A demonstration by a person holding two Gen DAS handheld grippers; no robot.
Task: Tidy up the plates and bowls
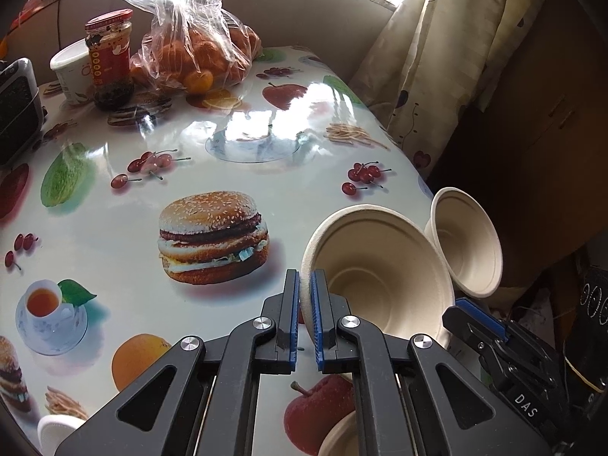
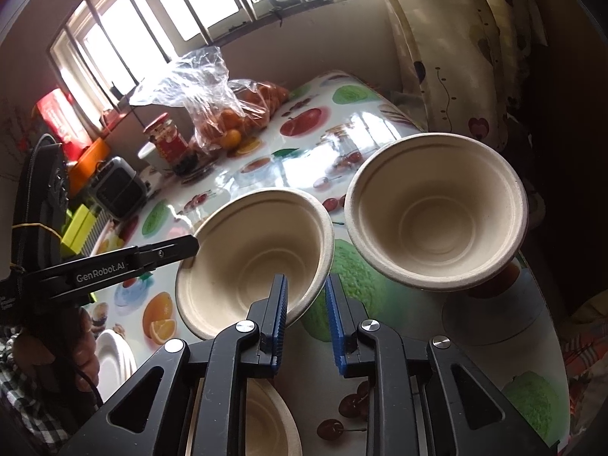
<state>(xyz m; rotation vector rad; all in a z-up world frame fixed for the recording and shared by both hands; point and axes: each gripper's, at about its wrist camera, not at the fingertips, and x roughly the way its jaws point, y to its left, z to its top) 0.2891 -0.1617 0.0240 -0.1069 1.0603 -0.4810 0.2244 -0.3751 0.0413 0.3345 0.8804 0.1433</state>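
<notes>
**Bowls gathered, stacking not yet done**

One bowl (image 1: 380, 262) is clamped by its rim in the left gripper (image 1: 304, 319), lifted over the table's (image 1: 114, 205) near right edge. The right gripper (image 2: 306, 323) is open around the same rim. A second bowl (image 2: 437, 209) stands beyond, unstacked.

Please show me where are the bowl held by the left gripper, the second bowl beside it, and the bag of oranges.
held bowl (image 1: 380, 266), left wrist view, on its inner wall.
second bowl (image 2: 437, 212), right wrist view, on its inside bottom.
bag of oranges (image 1: 201, 53), left wrist view, on the fruit inside the plastic.
</notes>
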